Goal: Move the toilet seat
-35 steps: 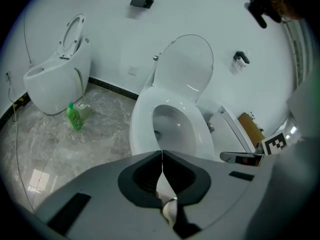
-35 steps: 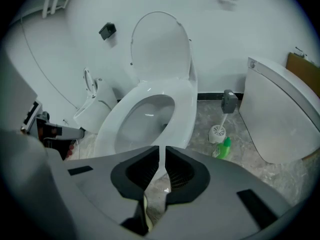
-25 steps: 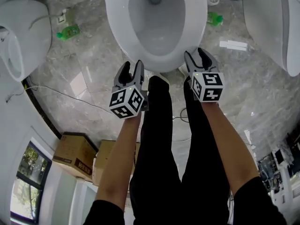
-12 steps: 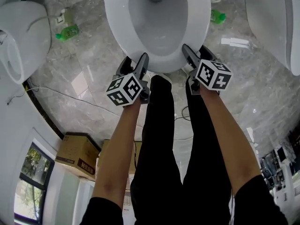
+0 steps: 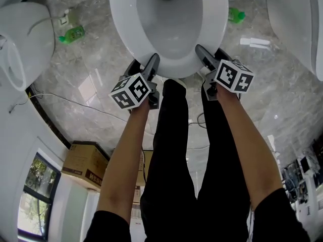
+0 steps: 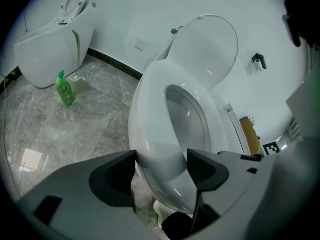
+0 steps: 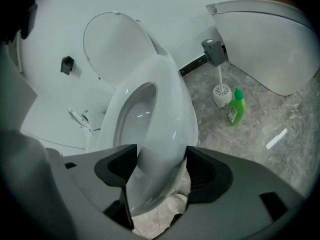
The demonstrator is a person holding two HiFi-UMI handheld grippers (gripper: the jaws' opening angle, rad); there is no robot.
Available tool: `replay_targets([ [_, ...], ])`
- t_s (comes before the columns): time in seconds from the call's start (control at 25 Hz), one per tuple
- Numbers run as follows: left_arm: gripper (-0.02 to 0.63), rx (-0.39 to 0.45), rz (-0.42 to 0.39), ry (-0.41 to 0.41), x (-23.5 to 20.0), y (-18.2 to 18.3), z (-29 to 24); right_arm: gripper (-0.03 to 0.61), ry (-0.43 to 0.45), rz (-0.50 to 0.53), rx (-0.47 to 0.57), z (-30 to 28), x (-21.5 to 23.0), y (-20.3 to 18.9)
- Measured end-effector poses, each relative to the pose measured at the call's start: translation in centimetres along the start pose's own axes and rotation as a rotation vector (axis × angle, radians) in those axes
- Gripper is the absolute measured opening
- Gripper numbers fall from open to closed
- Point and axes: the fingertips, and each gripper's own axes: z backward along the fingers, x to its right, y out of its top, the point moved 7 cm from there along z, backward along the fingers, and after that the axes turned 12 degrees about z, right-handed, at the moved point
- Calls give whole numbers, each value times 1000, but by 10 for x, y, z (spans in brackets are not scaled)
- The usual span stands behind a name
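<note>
The white toilet seat [image 5: 122, 30] lies down on the bowl, and its lid [image 6: 207, 51] stands up against the wall. My left gripper [image 5: 145, 67] is at the front left of the rim, my right gripper [image 5: 212, 57] at the front right. In the left gripper view the jaws [image 6: 161, 166] are opening, one above and one below the seat's front edge [image 6: 155, 99]. The right gripper view shows the same: jaws [image 7: 161, 164] opening with the seat edge [image 7: 170, 104] between them. I see no pad pressing on it.
Another white toilet [image 5: 25, 34] stands at the left and one more [image 5: 298, 19] at the right. Green bottles [image 5: 73, 34] [image 5: 233, 15] sit on the marble floor, a toilet brush [image 7: 220, 91] by the wall. Cardboard boxes [image 5: 83, 165] and a cable [image 5: 65, 102] lie behind; the person's black-trousered legs [image 5: 171, 150] stand between the arms.
Both grippers have moved forward from just short of the bowl until their jaws straddle the front rim. Their jaws have spread wider.
</note>
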Motion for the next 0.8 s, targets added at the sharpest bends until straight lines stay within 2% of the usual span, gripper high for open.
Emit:
replay_targets([
  [0.12,320,34,-4,36,3,-3,3,304,-59,-10,-16,5,-5,2],
  [0.24,294,60,13,66,6,-3,7,286,-76,-63,-22,12,-6,8],
  [0.44,264,97,101,57,8,0,18,255,-63,-102,-9,23,-10,12],
  [0.8,258,113,103,42,33,8,51,238,-33,-151,31,56,-26,27],
])
